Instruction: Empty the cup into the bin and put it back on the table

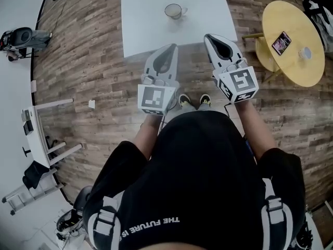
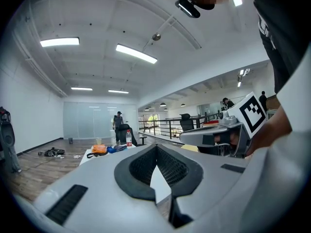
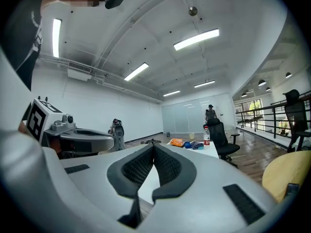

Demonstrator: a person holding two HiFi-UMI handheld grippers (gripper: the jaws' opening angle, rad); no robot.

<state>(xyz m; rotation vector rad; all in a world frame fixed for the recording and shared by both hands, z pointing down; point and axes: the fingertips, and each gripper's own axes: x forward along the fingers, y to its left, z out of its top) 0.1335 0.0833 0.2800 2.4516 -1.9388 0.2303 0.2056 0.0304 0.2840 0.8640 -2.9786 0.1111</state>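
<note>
A clear glass cup with a handle stands upright on the white table, towards its far side. My left gripper hovers at the table's near edge, shut with nothing between its jaws. The right gripper is beside it over the table's near right corner, also shut and empty. Both point forward and are well short of the cup. In the left gripper view the shut jaws aim level across the room. The right gripper view shows the same for its jaws. The cup appears in neither gripper view.
A round yellow table with a phone on it stands to the right. A white desk and gear line the floor's left edge. Far across the room, a white table carries a bottle and an orange bag, with an office chair beside it.
</note>
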